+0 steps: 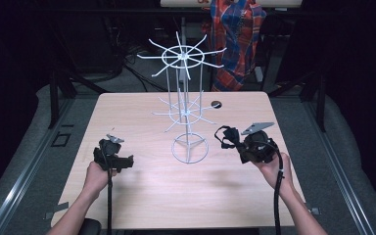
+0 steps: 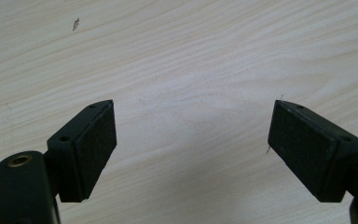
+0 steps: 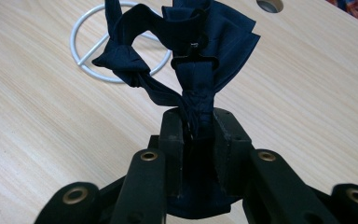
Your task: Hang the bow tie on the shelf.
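A white wire display rack [image 1: 185, 98] with two tiers of radiating hooks stands upright at the table's middle on a ring base [image 1: 190, 148] [image 3: 91, 56]. My right gripper [image 1: 232, 138] [image 3: 196, 122] is right of the base, just above the table, shut on a dark navy bow tie [image 1: 227, 136] [image 3: 191, 51]. The cloth bunches out past the jaws toward the rack, a strap looping to the left. My left gripper [image 1: 120, 161] [image 2: 192, 140] hangs low over bare wood at the table's left, jaws wide open with nothing between its pads [image 2: 95, 144].
The light wooden table [image 1: 142, 196] has a round cable hole [image 1: 216, 104] [image 3: 269, 5] behind the rack. A plaid shirt [image 1: 237, 39] hangs beyond the far edge. Dark frames and cables ring the table.
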`<state>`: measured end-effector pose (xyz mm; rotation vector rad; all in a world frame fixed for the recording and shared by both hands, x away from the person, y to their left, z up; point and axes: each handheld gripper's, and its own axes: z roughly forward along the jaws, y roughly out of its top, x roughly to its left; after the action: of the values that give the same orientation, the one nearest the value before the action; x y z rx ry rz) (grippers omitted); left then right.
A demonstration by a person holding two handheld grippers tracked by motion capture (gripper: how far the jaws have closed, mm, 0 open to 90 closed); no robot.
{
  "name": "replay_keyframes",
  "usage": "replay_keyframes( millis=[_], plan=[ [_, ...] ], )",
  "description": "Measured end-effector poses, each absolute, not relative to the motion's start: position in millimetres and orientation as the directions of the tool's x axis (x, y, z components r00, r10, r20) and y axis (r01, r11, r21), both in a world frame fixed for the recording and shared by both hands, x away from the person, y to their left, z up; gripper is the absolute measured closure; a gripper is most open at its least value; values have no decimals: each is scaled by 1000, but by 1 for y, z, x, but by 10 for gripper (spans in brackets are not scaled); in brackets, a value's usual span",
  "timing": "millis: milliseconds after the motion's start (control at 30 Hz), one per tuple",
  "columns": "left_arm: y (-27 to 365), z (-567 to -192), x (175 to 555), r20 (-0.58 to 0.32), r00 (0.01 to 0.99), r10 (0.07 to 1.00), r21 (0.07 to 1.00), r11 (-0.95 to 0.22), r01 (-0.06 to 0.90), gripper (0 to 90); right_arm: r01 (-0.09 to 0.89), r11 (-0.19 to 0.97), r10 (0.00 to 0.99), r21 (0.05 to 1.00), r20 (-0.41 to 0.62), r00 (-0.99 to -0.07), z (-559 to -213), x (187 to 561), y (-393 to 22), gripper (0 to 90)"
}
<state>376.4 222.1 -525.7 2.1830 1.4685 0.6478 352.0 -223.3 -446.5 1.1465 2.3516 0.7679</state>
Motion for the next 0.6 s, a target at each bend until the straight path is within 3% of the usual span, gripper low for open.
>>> replay_keyframes(
  millis=[600],
  plan=[
    [222,-525,376,138,332,933,590,-347,729,155,551,469,817,690,-103,-567,-425,340,-232,751]
  ],
)
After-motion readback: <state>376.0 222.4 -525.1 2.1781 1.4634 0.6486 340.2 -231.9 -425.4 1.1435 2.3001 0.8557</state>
